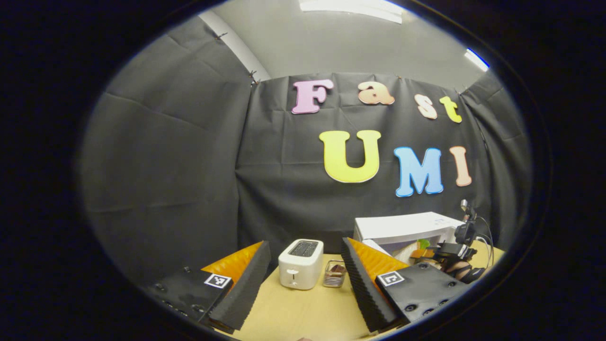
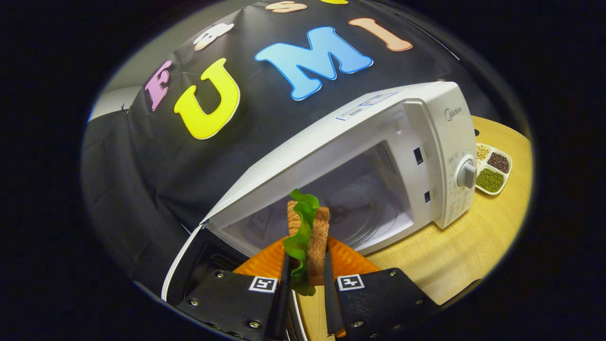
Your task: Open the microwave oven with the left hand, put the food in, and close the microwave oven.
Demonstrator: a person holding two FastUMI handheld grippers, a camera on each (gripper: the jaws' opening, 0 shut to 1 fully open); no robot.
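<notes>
On the light wood-grain tabletop, the white microwave oven sits with its door swung open, cavity and glass turntable exposed. Right gripper pinches the sandwich of toasted bread with green lettuce upright, both fingers pressed on its sides, just in front of the cavity opening; sandwich not yet inside. Beside the microwave's control-panel side, near the table's far edge, a white divided dish of beans and grains. Left gripper view: left gripper spread wide, nothing between the fingers, hovering over the table. Ahead of it toward the back edge, a white two-slot toaster, and just beside that a small clear glass container with brown contents. Further toward the right-hand back corner, the microwave, with the other gripper and its cabling in front of the opening. Room: black cloth walls on the sides and back, grey ceiling with strip lights above.
</notes>
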